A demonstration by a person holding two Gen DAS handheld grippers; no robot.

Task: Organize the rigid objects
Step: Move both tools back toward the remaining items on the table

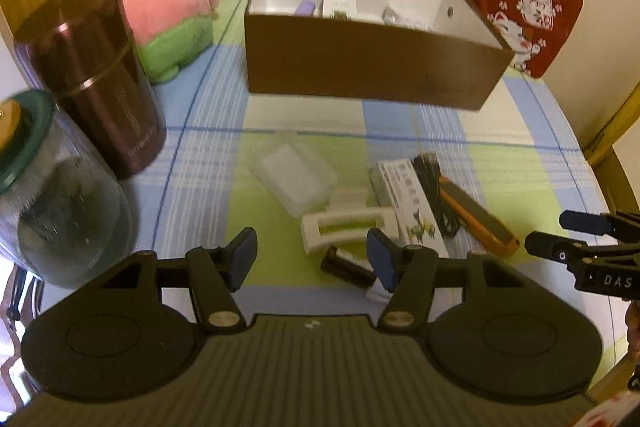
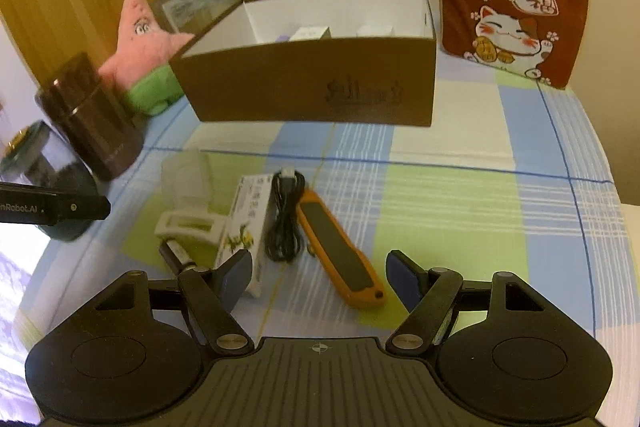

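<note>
A brown box with a white inside stands at the back and holds several small items. On the checked cloth lie a clear plastic case, a white frame, a dark cylinder, a white carton, a black cable and an orange tool. My left gripper is open and empty above the frame and cylinder. My right gripper is open and empty, with the orange tool between its fingers.
A dark canister, a glass jar and a pink plush stand at the left. A red cat cushion leans on the wall at the right.
</note>
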